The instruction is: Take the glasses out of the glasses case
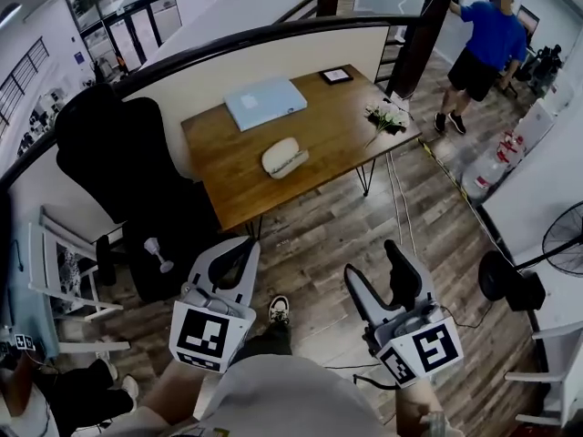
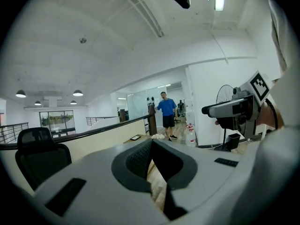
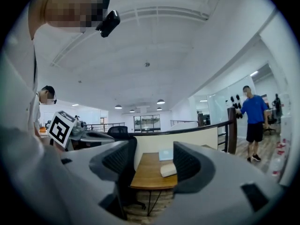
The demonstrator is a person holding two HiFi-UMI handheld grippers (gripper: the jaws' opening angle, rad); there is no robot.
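1. The glasses case [image 1: 284,157] lies shut and flat near the middle of the wooden surface [image 1: 346,139], with bare wood all round it. No glasses show, so they are presumably inside. Nothing has been done to the case yet.
2. You stand on the plank floor [image 1: 319,235], short of the surface. You hold both tools low in front of your body, well apart from the case. That looks like a carrying posture rather than a reach.
3. Your left tool [image 1: 232,255] has its tips pressed together on nothing. In the left gripper view [image 2: 151,144] only a thin wedge of floor shows below the meeting pads. It points past the surface's far end, towards a person in a blue shirt [image 2: 166,108], so it is not aimed at the case.
4. Your right tool [image 1: 387,271] is spread wide and empty. The right gripper view [image 3: 150,161] frames the surface and the case [image 3: 168,169] between its jaws, far beyond them. That makes it the tool better lined up for the first approach.
5. A black office chair [image 1: 118,153] stands at the left end of the surface. The side facing you is unobstructed, so a straight walk-up looks easiest.
6. To open the case you will likely need one tool to pin the base and the other to lift the lid. Your left tool would have to spread before it can do either.
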